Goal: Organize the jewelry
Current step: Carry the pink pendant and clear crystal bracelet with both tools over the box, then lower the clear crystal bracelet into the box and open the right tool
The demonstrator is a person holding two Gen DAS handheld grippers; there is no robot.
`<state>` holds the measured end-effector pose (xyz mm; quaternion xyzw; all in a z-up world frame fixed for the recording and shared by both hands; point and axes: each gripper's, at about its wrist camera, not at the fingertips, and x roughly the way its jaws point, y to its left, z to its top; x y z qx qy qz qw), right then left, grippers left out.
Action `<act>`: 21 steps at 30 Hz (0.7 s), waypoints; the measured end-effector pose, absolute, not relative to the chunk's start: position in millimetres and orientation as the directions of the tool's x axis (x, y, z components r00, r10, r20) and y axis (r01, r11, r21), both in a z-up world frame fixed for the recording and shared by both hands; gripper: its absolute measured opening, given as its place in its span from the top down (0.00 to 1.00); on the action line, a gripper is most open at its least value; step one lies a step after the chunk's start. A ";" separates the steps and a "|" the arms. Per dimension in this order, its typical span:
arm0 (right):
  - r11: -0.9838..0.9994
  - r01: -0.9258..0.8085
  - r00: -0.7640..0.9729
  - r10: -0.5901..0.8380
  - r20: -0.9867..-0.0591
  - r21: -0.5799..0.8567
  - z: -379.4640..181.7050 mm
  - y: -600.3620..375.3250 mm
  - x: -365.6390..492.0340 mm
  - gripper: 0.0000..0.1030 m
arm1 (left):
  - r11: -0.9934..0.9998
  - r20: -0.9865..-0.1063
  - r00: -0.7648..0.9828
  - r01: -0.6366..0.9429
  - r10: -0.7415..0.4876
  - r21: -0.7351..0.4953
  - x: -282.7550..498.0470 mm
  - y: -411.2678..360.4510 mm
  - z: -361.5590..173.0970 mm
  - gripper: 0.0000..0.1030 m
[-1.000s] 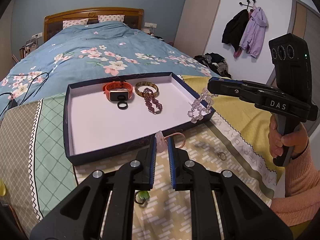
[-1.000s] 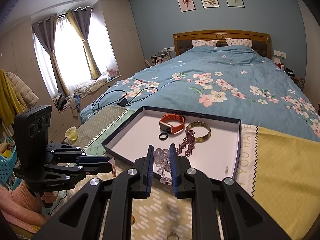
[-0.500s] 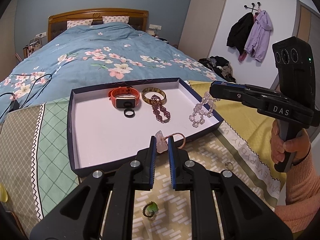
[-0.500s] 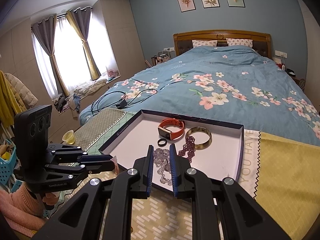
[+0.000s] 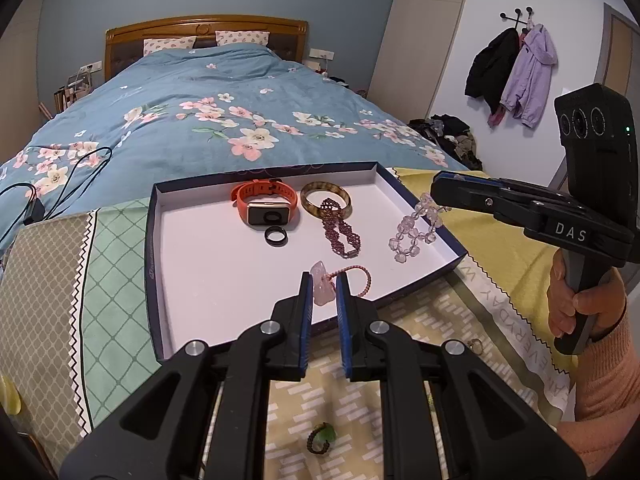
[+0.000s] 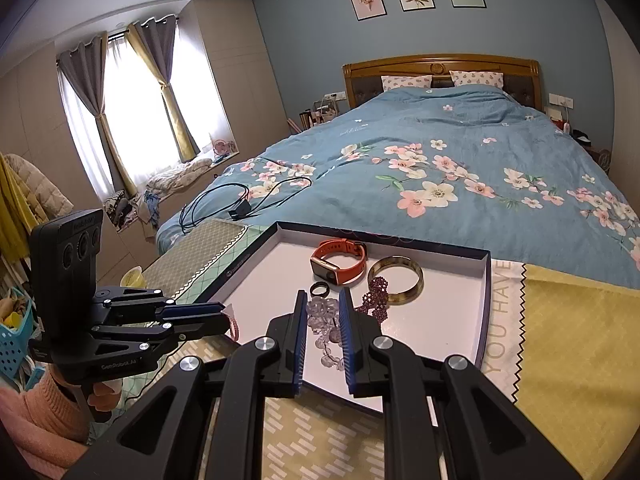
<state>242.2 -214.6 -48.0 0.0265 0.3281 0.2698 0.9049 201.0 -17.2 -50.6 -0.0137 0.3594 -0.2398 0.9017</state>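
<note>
Over tray [image 5: 160, 248] | left hand-held gripper [image 5: 324, 286] angled down, clenched on pink stone bracelet [image 5: 323, 286] | right hand-held gripper [image 6: 323, 312] angled down, pinched clear bead bracelet [image 6: 322, 312]

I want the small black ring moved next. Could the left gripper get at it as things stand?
Probably not yet: the left gripper is shut on a pink stone bracelet. The small black ring lies uncovered in the shallow box.
</note>
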 end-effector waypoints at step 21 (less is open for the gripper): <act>0.851 -0.457 0.622 0.514 -0.591 0.259 -56.1 -212.6 259.8 0.87 | 0.898 -0.654 0.633 0.403 -0.415 -0.179 219.0 -19.2 -49.3 0.88</act>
